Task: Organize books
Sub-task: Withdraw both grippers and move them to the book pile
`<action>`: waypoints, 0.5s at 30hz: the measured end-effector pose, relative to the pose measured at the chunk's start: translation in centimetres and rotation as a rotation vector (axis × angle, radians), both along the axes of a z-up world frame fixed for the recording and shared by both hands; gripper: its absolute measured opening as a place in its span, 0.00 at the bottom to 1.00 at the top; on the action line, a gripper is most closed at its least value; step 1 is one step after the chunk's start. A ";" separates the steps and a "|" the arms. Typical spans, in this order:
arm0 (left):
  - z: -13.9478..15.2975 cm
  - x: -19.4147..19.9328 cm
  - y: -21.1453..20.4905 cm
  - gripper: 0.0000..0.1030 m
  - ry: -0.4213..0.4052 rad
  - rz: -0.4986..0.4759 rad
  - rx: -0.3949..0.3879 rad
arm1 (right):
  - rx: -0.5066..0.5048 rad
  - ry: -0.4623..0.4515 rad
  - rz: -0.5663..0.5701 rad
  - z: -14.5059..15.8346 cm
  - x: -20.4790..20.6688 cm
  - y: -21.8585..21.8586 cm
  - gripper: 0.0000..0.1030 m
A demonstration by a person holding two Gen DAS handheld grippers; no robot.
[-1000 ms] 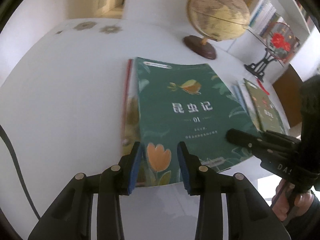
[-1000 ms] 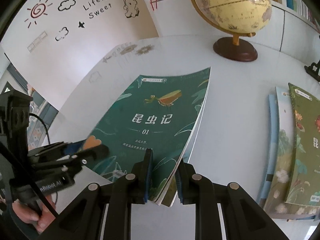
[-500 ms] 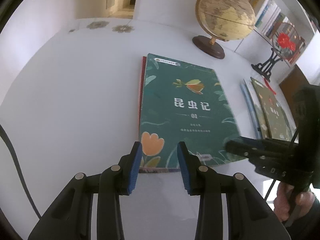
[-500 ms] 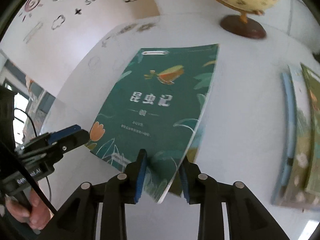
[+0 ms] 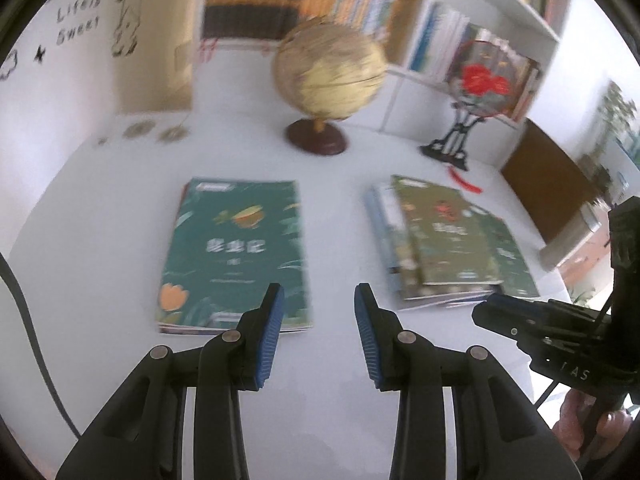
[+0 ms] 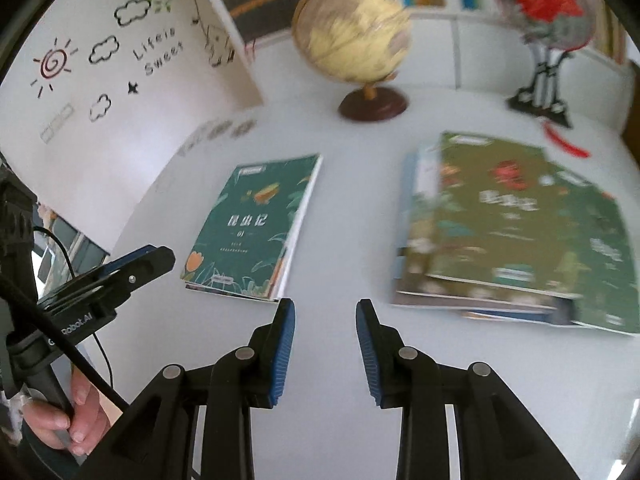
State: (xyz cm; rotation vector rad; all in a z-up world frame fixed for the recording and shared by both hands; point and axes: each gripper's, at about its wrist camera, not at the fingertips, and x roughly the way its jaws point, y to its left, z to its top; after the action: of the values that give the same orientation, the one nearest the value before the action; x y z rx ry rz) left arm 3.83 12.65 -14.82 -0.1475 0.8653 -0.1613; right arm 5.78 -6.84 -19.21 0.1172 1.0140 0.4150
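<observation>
**Two book stacks on the bench, both grippers empty**

A white bench [image 5: 100, 240] is shown, backed by a bookshelf [image 5: 460, 20] filled with upright books. On the bench, two groups of books are laid flat and well apart. To the right, a loose, fanned stack of books [image 5: 448, 240] is seen, topped by an olive-green cover; its detail is blurred. To the left, a dark green book [image 5: 236, 252] with an orange tulip at its lower corner is laid squarely on at least one thinner book, whose edges are visible beneath it. Behind the two groups, a globe [image 5: 328, 76] on a dark round base is placed, and to its right a round fan with red flowers [image 5: 486, 80] is held on a black stand.

The left gripper [image 5: 319, 300] is held above the bench between the two groups, its blue-padded jaws spread wide with nothing between them. The right gripper [image 6: 325, 312] is likewise spread wide and empty, above bare bench in the gap between the stacks.
</observation>
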 end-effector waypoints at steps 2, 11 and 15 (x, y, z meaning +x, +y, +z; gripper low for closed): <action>1.2 -1.1 -2.2 0.37 -0.025 -0.017 0.003 | -0.001 -0.024 -0.014 1.3 -1.2 -2.0 0.29; 5.8 -7.0 -11.6 0.38 -0.124 -0.090 0.011 | 0.034 -0.114 -0.116 6.6 -8.1 -11.3 0.30; 7.7 -9.0 -13.8 0.38 -0.165 -0.085 -0.007 | 0.025 -0.185 -0.163 9.2 -11.1 -15.0 0.44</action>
State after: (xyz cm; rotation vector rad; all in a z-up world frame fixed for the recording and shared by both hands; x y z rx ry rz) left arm -5.20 -1.11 -7.12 -0.1021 0.7067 -0.2528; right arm -5.29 -21.81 -9.98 0.1790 0.8110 0.2843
